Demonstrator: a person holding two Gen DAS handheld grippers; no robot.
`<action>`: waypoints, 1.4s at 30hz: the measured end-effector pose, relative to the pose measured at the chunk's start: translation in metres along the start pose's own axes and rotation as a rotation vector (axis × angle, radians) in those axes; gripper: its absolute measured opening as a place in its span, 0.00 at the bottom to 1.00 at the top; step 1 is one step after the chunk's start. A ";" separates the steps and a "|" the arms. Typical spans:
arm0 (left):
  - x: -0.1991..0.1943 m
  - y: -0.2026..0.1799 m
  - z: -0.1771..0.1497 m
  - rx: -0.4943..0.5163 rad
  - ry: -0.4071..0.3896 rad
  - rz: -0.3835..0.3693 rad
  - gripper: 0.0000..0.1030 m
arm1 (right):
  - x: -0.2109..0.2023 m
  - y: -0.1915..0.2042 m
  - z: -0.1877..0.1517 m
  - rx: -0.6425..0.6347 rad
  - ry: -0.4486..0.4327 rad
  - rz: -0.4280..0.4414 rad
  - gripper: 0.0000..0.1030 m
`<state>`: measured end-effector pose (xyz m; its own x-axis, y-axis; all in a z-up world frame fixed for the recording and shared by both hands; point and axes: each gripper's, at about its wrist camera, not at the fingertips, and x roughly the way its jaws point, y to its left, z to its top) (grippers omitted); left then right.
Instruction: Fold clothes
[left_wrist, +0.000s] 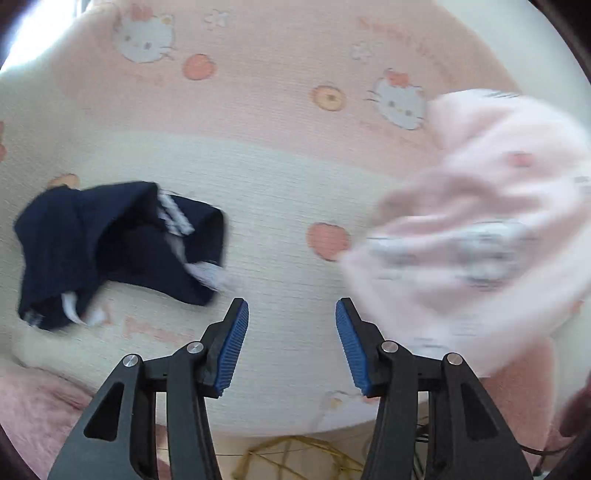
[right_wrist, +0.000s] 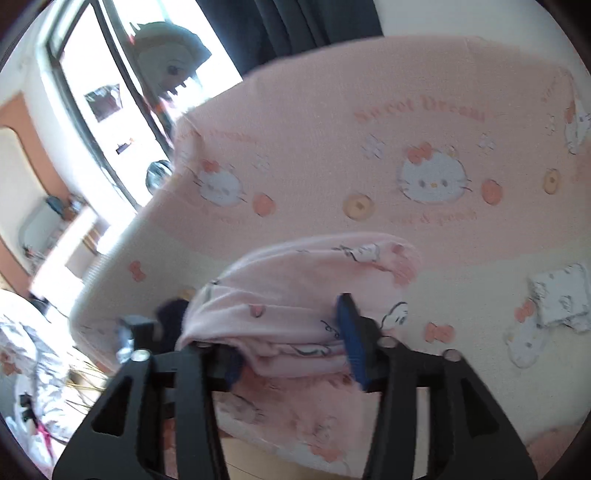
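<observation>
A crumpled navy garment with white stripes (left_wrist: 110, 243) lies on the cartoon-cat bed sheet (left_wrist: 277, 177), left of my left gripper (left_wrist: 291, 306). That gripper is open above the sheet with nothing between its blue pads. A pale pink printed garment (left_wrist: 480, 229) shows blurred at its right. In the right wrist view the same pink garment (right_wrist: 295, 295) sits bunched between the wide jaws of my right gripper (right_wrist: 290, 301). It drapes over the left finger and hides that pad. The right pad (right_wrist: 351, 339) stands at its edge without squeezing. A bit of the navy garment (right_wrist: 171, 314) peeks out behind.
A small white printed cloth (right_wrist: 561, 295) lies flat at the right of the bed. The bed's near edge runs below both grippers, with floor and straw-coloured strands (left_wrist: 295, 458) beneath. A window (right_wrist: 92, 92), dark curtain (right_wrist: 295, 22) and patterned fabric on the floor (right_wrist: 26, 369) are at the left.
</observation>
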<state>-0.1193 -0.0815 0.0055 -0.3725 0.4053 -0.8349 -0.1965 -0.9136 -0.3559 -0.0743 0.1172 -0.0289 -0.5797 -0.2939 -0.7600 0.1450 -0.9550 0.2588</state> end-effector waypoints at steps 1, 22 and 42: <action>0.003 -0.008 -0.007 0.002 0.002 -0.074 0.50 | 0.019 -0.004 -0.009 -0.007 0.078 -0.055 0.55; 0.057 0.003 0.049 0.002 0.006 0.462 0.18 | 0.079 -0.107 -0.084 0.189 0.275 -0.085 0.52; 0.054 -0.016 0.089 0.214 -0.136 0.285 0.23 | 0.104 -0.050 -0.010 0.007 -0.033 -0.038 0.48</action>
<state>-0.2170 -0.0419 0.0038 -0.5536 0.1496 -0.8192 -0.2473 -0.9689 -0.0098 -0.1339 0.1344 -0.1266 -0.6112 -0.2559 -0.7490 0.1171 -0.9651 0.2341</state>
